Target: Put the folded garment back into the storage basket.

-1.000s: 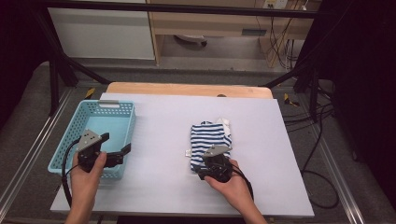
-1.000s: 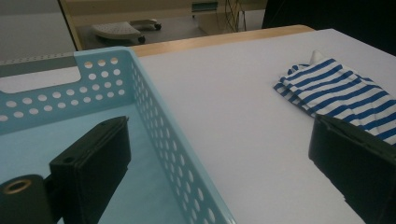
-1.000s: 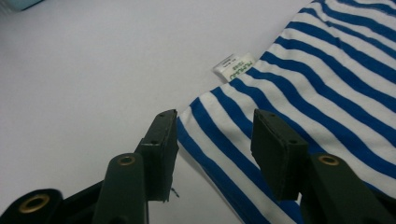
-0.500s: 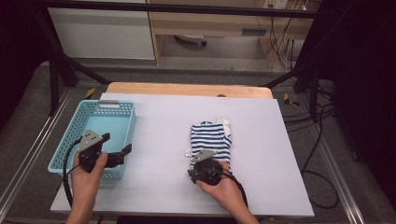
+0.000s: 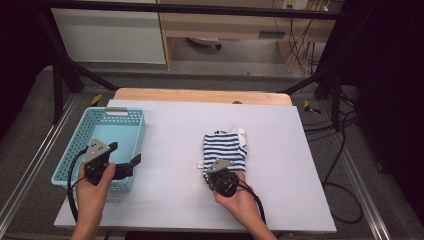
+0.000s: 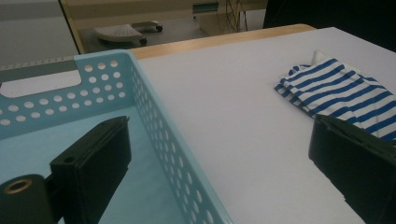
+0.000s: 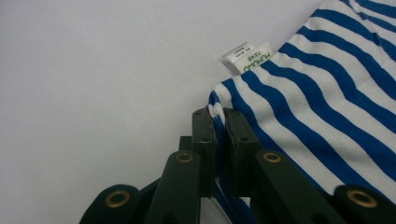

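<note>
A blue-and-white striped cloth [image 5: 225, 146] lies folded on the white table, right of centre. My right gripper [image 5: 214, 169] is at its near-left corner. In the right gripper view its jaws [image 7: 219, 114] have just been closing and now pinch the edge of the striped cloth [image 7: 327, 102], beside a small white label [image 7: 247, 56]. My left gripper [image 5: 125, 154] is open and straddles the right wall of the light blue basket [image 5: 117, 111]. In the left gripper view, its jaws [image 6: 219, 135] stand wide apart, one inside the basket [image 6: 140, 84] and one over the table, with the cloth [image 6: 336, 88] beyond.
The white table surface [image 5: 170, 135] lies bare between the basket and the cloth. A wooden strip [image 5: 200, 95] runs along the table's far edge. Black frame poles and cables stand around the table on the floor.
My right hand has shifted a little to the left, to the cloth's near-left corner. The left hand and basket have stayed put.
</note>
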{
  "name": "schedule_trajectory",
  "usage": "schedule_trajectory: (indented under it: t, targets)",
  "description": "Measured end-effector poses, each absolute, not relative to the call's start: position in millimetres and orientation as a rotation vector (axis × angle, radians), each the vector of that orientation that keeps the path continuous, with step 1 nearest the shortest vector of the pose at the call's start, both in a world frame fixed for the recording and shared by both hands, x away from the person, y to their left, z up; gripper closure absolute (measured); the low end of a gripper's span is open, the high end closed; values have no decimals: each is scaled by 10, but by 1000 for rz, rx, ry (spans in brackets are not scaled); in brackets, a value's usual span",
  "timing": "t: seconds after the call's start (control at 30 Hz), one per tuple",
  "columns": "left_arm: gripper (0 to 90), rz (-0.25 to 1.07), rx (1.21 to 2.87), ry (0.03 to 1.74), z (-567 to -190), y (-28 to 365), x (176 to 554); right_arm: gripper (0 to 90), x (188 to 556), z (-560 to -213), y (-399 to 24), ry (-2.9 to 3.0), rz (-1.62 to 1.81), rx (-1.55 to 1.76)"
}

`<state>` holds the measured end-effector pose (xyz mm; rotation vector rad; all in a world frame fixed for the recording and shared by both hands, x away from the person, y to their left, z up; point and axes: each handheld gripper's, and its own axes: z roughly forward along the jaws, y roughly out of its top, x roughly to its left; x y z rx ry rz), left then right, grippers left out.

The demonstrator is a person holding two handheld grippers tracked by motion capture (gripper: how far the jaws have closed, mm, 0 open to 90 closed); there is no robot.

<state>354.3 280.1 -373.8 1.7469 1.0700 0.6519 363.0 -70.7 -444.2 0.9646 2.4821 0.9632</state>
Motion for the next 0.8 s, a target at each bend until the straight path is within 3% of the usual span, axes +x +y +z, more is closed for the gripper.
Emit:
schedule_trajectory:
  t: [0.8]
  targets:
    - [57,662,1737,1098,-3751,2841,3512,847,3374,-4423,-533,2672,1114,905]
